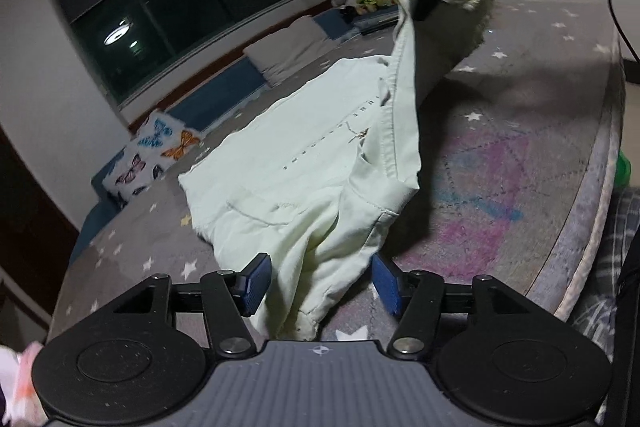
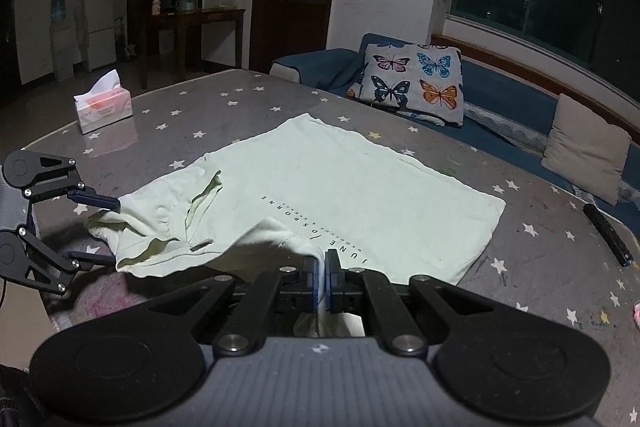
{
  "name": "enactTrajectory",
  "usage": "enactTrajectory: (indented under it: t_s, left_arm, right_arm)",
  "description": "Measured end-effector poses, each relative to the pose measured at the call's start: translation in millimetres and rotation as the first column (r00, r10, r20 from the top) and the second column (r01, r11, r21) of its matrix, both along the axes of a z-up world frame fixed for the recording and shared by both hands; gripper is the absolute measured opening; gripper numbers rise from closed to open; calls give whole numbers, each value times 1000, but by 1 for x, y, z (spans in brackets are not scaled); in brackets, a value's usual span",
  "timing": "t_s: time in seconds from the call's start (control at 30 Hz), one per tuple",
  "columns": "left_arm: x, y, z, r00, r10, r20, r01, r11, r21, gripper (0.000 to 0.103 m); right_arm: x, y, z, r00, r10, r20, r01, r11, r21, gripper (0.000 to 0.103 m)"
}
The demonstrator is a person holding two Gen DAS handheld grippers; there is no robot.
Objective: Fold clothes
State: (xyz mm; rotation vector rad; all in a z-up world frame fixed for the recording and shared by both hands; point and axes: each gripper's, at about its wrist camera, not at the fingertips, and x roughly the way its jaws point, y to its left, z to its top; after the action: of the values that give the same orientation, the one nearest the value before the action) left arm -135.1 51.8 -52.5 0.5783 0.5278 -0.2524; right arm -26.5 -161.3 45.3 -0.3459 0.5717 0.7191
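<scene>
Right wrist view shows the pale green T-shirt (image 2: 340, 187) spread on the star-patterned tabletop (image 2: 192, 115); it looks light and limp, best taken at hems or shoulder seams. The right gripper (image 2: 322, 279) pinches a lifted shoulder fold, fingers closed. The left gripper (image 1: 318, 285) stands wide open around bunched cloth.

Home living room — sofa (image 2: 500, 95), cushions (image 2: 416, 79)

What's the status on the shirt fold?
Right gripper shut on the shirt edge, lifting. Left gripper open, straddling bunched fabric. Nothing blocking; tissue box well clear.
</scene>
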Motion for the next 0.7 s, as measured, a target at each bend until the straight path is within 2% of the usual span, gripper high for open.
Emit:
enactTrajectory:
  t_s: [0.03,0.1,0.2,0.5,0.7]
  left_arm:
    - [2,1,0,1000,-6,-9,6,1000,1,54]
    - [5,3,0,1000,-15,-27,15,1000,3,28]
    - [10,7,-1,999,-10,-43,10,1000,1,10]
    - [-7,15,37,999,31,33,-28,996,-87,5]
    - [-48,13,80,991,34,126,-18,992,-121,5]
  right_arm:
    - [0,0,0,1000,-3,2,3,1000,2,3]
    - [0,-1,1,1000,-8,8,8,1000,9,3]
    - [-1,-3,1,1000,-11,12,11,1000,16,3]
    - [-18,-17,9,999,-11,45,8,998,57,2]
    - [-63,-41,32,994,28,102,-40,993,113,2]
